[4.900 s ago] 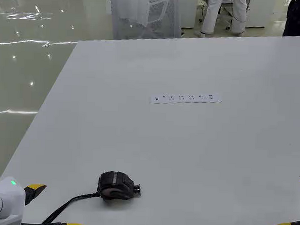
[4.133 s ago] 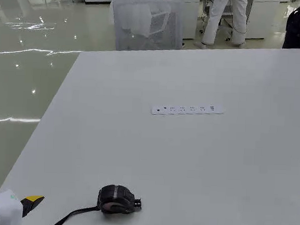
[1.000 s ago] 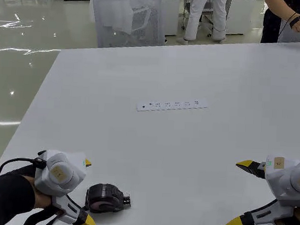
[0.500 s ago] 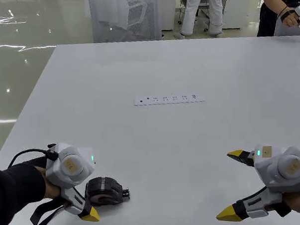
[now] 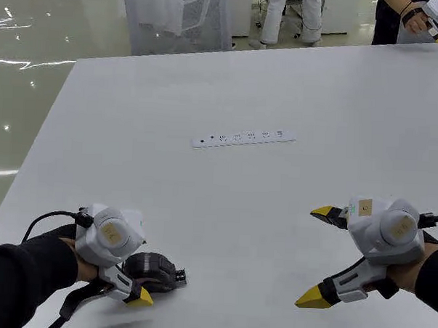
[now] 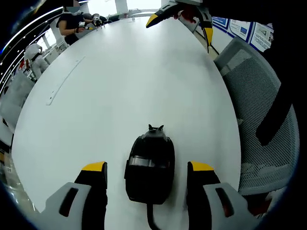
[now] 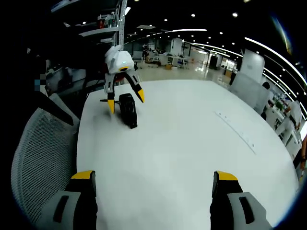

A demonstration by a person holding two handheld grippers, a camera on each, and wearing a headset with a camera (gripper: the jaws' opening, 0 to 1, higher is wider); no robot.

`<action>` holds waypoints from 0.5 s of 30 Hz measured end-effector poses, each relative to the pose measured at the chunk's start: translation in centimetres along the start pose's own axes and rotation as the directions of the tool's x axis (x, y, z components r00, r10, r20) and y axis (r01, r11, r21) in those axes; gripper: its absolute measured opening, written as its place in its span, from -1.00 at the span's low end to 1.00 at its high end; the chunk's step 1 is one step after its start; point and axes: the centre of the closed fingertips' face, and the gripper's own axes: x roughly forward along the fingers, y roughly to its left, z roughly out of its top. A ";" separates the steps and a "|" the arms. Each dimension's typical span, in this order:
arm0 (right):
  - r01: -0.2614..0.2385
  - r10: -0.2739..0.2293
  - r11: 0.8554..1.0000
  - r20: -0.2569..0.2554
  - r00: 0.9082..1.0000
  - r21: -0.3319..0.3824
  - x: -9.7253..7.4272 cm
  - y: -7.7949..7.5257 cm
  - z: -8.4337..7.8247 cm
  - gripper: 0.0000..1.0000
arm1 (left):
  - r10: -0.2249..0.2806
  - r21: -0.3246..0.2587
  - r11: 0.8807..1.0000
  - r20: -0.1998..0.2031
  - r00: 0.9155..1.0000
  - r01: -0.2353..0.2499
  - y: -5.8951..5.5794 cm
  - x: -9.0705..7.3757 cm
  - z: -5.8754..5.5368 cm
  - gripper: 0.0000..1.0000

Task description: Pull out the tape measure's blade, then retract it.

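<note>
the black tape measure (image 6: pixel 149 163) lies on the white counter (image 5: pixel 280 87) near its front left corner. its blade hook (image 6: pixel 155 127) sits right at the mouth of the case, and its black wrist strap (image 5: pixel 78 299) trails back toward the person. the left gripper (image 6: pixel 147 167) is down at the counter with its yellow-tipped jaws apart, one on each side of the case. a thin strip of counter shows between each jaw and the case, so nothing is clamped. the right gripper (image 5: pixel 316 255) is held above the counter well to the right of the tape measure, with its jaws spread wide and nothing between them. a white power strip (image 5: pixel 238 138) lies flat further back, near the middle of the counter. a grey mesh chair (image 6: pixel 254 96) stands at the counter's edge in the left gripper view.
</note>
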 end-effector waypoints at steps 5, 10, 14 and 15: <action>-0.005 0.005 1.000 0.002 1.000 -0.006 0.4 0.1 0.4 0.99 | 0.021 0.012 1.000 0.004 1.000 -0.021 0.2 0.2 0.3 -0.04; -0.018 0.018 1.000 -0.001 1.000 -0.017 0.8 0.4 0.7 0.99 | 0.008 0.024 1.000 0.000 1.000 -0.008 0.1 0.2 0.5 -0.15; -0.027 0.027 0.999 -0.003 1.000 -0.027 1.2 0.6 0.8 0.99 | -0.011 0.035 0.999 0.005 1.000 0.011 -0.2 0.3 0.8 -0.23; -0.028 0.028 0.999 -0.003 1.000 -0.028 1.4 0.6 0.9 0.99 | -0.015 0.041 0.999 -0.004 1.000 0.015 -0.2 0.3 0.7 -0.30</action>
